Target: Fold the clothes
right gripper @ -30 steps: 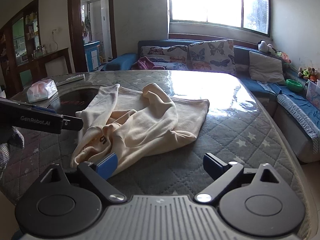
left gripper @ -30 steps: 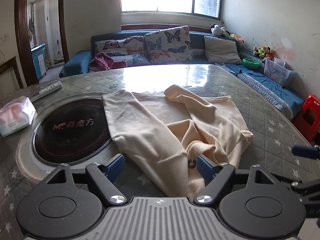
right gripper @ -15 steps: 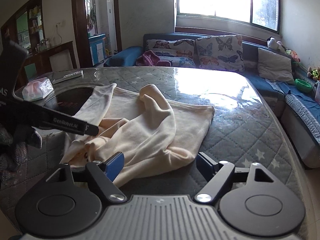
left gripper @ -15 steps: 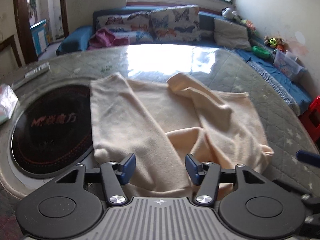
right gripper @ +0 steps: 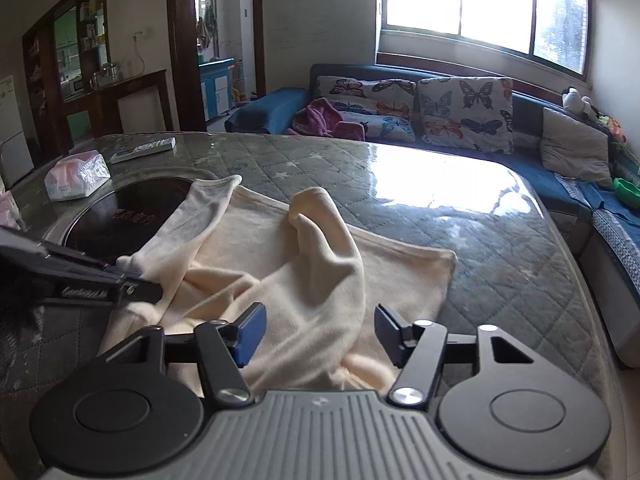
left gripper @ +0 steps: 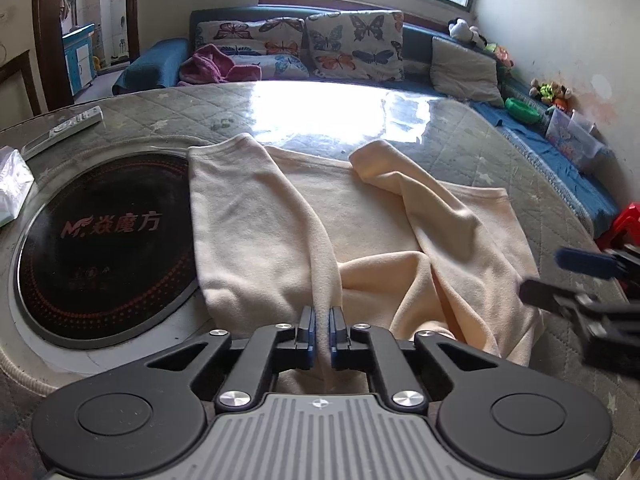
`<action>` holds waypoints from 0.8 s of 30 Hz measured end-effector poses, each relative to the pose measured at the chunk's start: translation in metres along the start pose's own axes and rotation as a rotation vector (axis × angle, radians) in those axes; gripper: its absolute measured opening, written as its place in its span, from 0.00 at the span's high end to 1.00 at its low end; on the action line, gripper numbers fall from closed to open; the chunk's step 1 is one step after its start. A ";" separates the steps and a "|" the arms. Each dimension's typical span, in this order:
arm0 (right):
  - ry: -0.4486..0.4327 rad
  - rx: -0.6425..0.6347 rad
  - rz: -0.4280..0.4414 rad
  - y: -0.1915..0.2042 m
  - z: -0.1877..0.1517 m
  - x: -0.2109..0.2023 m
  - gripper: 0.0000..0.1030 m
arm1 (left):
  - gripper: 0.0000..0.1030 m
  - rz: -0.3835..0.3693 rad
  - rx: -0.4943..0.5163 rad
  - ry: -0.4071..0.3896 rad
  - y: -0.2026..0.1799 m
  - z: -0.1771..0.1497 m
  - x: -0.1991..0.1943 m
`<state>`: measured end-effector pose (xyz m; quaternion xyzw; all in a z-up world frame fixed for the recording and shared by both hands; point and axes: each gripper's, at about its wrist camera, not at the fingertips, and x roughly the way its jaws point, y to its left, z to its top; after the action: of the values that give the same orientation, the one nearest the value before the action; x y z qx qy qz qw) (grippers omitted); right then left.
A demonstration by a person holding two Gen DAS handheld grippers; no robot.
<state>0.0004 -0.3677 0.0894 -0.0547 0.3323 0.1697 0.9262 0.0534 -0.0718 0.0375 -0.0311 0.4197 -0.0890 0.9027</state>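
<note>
While the left gripper (left gripper: 321, 330) is clamped on 1 fold of the cream garment (left gripper: 372, 224), the right gripper (right gripper: 318, 334), jaws just closing and apparently not yet pinching cloth between them, must grip next.

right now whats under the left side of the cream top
The cream top overlaps the black round cooktop set in the quilted table. How far the cooktop runs beneath the cloth is hidden.

Sat on a quilted table cover (right gripper: 500, 264) under glossy clear sheeting: a round black cooktop (left gripper: 100, 248) with red lettering, a tissue pack (right gripper: 76, 180), a remote (right gripper: 144, 149). Lined the wall behind: a blue sofa (right gripper: 532, 112) with butterfly cushions (right gripper: 466, 114), a crumpled purple cloth (left gripper: 214, 65), plush toys (left gripper: 466, 33), a green bowl (left gripper: 522, 105).
</note>
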 end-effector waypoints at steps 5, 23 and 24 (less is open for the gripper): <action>0.009 -0.049 0.008 0.006 0.022 0.035 0.49 | 0.93 -0.003 -0.038 -0.010 0.014 -0.007 -0.008; 0.059 -0.053 -0.017 -0.003 0.041 0.105 0.95 | 0.69 -0.047 -0.023 -0.045 0.018 0.009 -0.013; 0.052 -0.053 -0.021 -0.004 0.041 0.102 0.95 | 0.61 -0.042 -0.021 -0.056 0.016 0.013 -0.012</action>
<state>0.0993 -0.3343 0.0562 -0.0871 0.3509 0.1674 0.9172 0.0579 -0.0537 0.0531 -0.0521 0.3945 -0.1027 0.9116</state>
